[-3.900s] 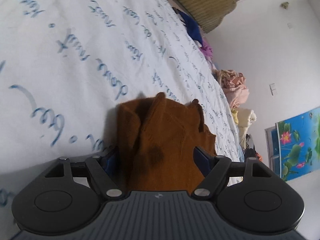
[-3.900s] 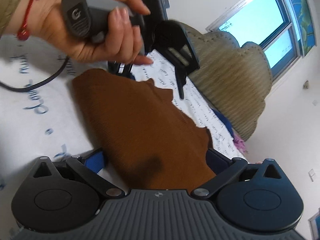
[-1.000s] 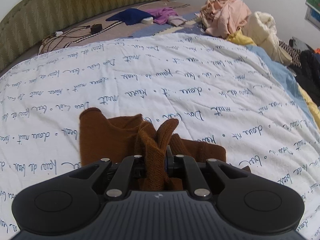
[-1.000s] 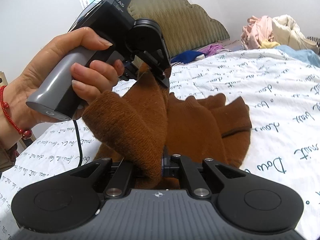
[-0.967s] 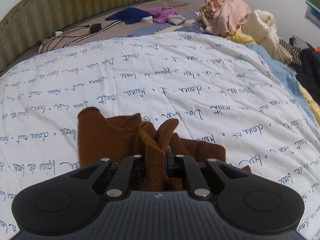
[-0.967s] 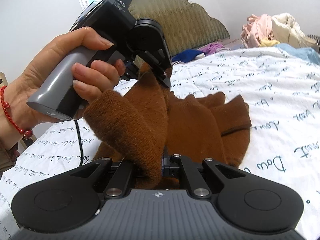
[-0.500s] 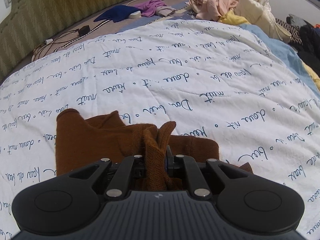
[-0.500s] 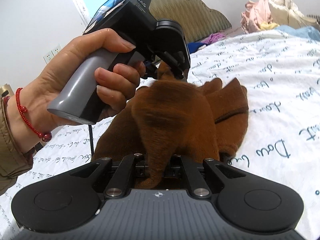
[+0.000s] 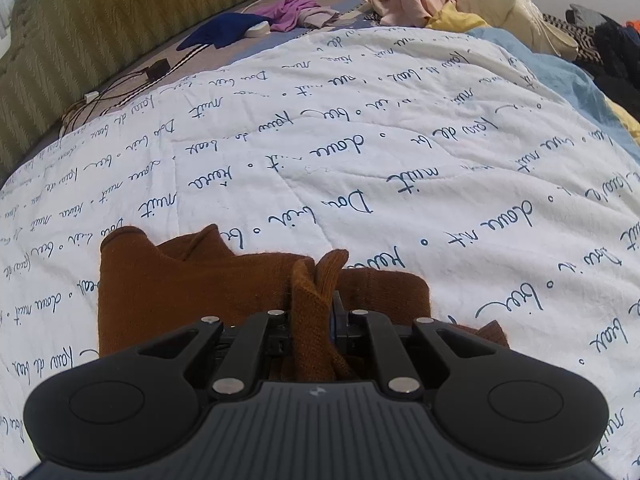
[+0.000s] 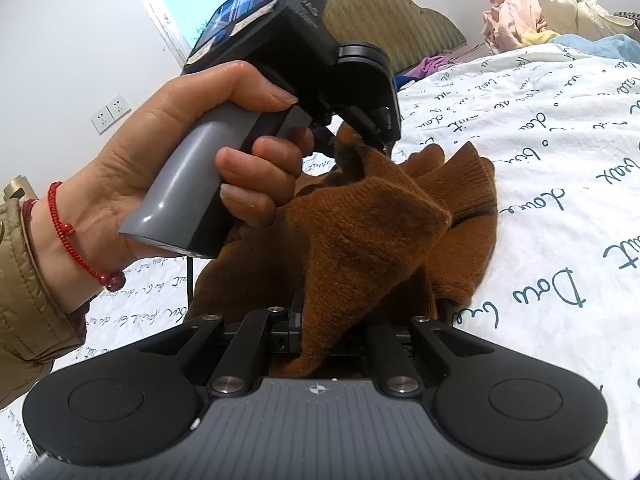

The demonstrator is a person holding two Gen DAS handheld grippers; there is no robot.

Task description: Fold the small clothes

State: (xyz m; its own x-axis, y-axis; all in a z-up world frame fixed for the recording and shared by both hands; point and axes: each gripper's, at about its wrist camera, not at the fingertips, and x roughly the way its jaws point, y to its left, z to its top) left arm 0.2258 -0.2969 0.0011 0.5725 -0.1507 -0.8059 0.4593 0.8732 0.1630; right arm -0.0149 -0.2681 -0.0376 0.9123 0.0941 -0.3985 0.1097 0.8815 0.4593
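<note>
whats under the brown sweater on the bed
The brown sweater lies on a white quilt printed with blue writing. The patch directly beneath it is covered, so anything there cannot be seen.

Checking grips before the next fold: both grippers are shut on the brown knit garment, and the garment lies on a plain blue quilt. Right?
Not quite. The left gripper and right gripper are both shut on the brown knit garment, but the quilt is white with blue handwriting-style print, not plain blue. The left wrist view shows it.
</note>
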